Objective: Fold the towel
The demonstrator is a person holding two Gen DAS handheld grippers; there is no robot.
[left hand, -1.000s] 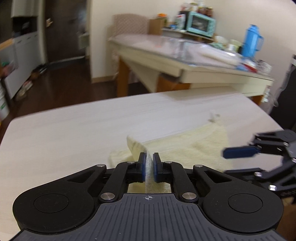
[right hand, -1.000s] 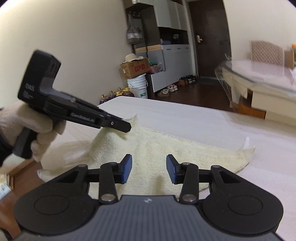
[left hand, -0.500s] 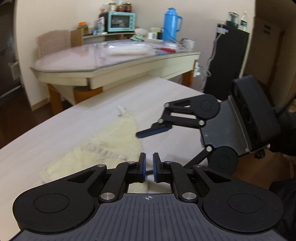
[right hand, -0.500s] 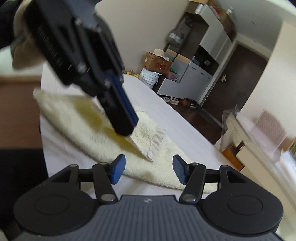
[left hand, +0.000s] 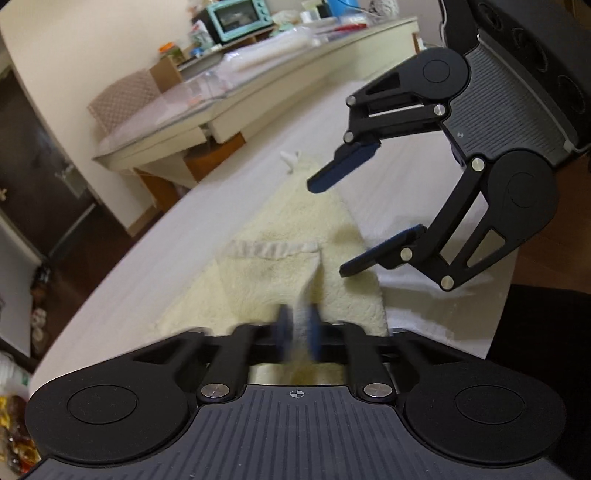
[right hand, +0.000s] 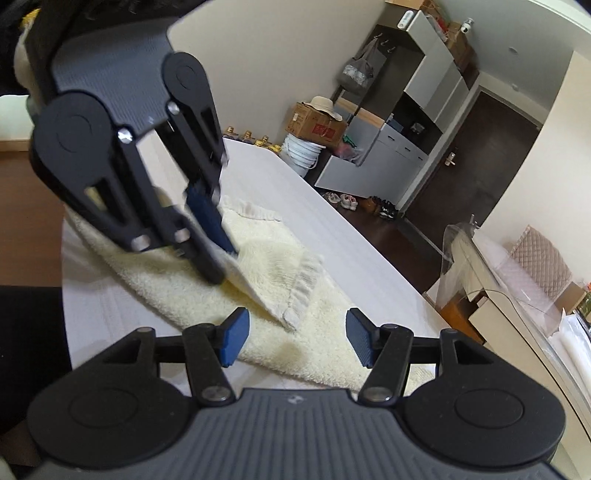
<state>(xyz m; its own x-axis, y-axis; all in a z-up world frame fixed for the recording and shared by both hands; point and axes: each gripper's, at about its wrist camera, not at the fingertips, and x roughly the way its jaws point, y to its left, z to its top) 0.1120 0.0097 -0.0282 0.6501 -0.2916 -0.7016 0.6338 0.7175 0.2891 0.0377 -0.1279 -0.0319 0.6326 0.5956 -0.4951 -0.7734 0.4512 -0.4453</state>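
A cream towel (left hand: 295, 236) lies on the white table (left hand: 155, 266), partly folded over itself. My left gripper (left hand: 298, 334) is shut on a fold of the towel and holds it just above the lower layer; it also shows in the right wrist view (right hand: 218, 251), pinching the towel edge. The fringed hem (right hand: 306, 284) of the lifted part hangs in front of it. My right gripper (right hand: 295, 338) is open and empty, low over the towel (right hand: 325, 332), facing the left gripper. It also shows in the left wrist view (left hand: 354, 221), with its jaws wide apart.
A second table (left hand: 207, 110) with a glass top, a teal oven (left hand: 236, 14) and clutter stands behind. In the right wrist view, a bucket (right hand: 306, 155), a box and grey cabinets (right hand: 388, 155) stand beyond the table's far end. Dark floor lies around.
My left gripper has pulled the towel edge over the lower layer, toward the right gripper. The right gripper stays open and has come closer to the folded hem.
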